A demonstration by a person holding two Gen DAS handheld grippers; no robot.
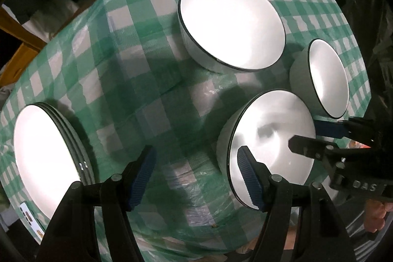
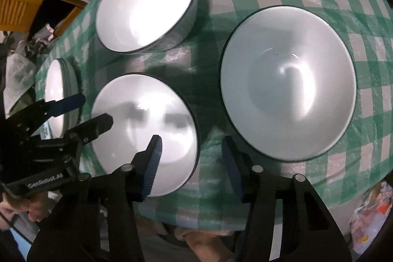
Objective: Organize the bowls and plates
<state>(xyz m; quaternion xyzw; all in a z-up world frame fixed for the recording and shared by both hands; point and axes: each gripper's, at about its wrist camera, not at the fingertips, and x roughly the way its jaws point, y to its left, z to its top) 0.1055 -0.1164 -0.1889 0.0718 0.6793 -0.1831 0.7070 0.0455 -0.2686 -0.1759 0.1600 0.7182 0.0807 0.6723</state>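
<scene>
Lowering both grippers, left (image 1: 196,178) and right (image 2: 191,163), onto the near bowl (image 1: 270,139), fingers open on its rim; next we must close them.

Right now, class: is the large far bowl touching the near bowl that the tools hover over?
Apart. In the right wrist view, checked tablecloth shows between the far bowl and the near bowl; the left wrist view shows the same gap.

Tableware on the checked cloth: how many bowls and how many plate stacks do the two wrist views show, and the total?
Bowls: 3, the far bowl, the near bowl and the right-hand bowl.
Plate stacks: 1, the stack of plates; at least three rims show, the exact number cannot be told.
Total: 4 groups of white, dark-rimmed tableware.
</scene>
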